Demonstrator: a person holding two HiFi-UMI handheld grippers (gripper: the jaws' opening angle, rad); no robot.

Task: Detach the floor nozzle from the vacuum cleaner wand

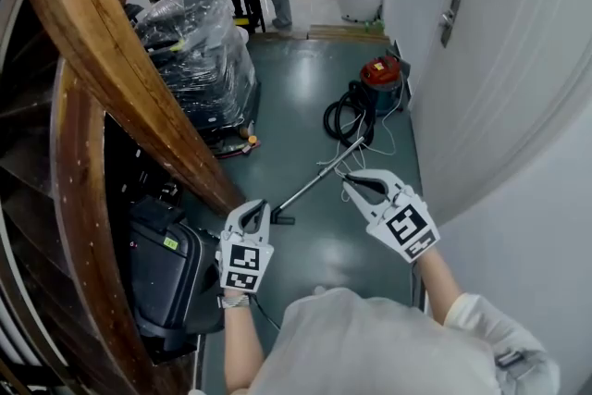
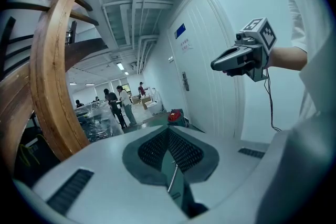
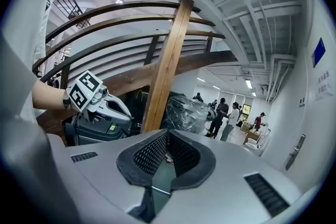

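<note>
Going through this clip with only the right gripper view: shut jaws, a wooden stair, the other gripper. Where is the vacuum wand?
Observer: The head view shows the wand lying on the green floor ahead, between the left gripper and right gripper; neither holds it.
Operator: Nozzle off yet?
Observer: Seemingly not: a dark floor nozzle sits at its near end, by the left gripper.
Operator: And the far end?
Observer: It meets a black hose coiled by a red vacuum cleaner.

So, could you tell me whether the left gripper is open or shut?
Shut. The left gripper shows its jaws closed together at the tips in its own view, with nothing held between them.
</note>
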